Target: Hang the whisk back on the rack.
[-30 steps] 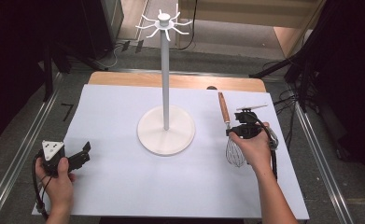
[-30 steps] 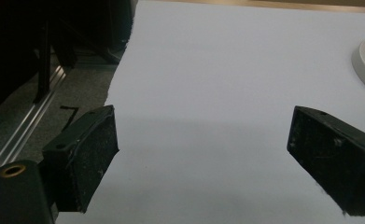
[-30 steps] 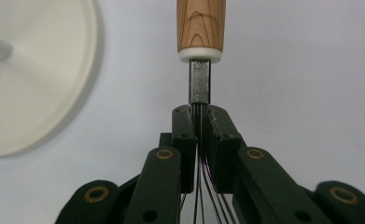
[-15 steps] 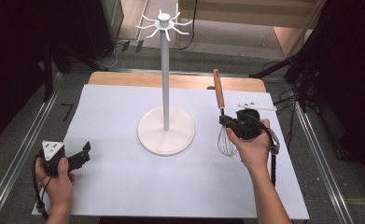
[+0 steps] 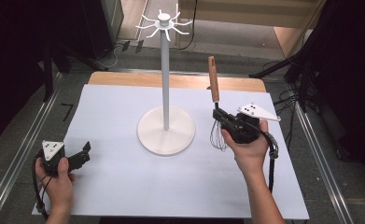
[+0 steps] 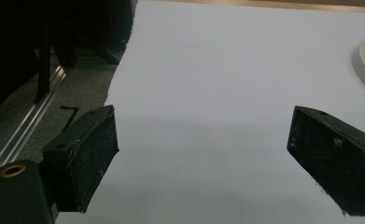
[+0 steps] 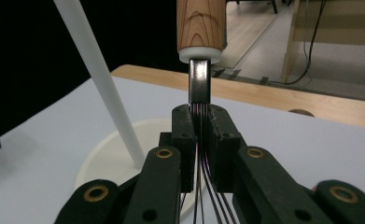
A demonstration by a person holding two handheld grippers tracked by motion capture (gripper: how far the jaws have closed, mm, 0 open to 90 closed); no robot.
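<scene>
Your right hand-held gripper (image 5: 219, 116) is clamped on the whisk (image 5: 214, 100), held upright beside the stand (image 5: 165, 123). Your left hand-held gripper (image 5: 80, 158) rests spread apart on the worktop (image 5: 124, 186).

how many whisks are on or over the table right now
1. The whisk is right of the white stand, clamped at its wires by the right gripper, wooden handle pointing up and away from the person.
</scene>
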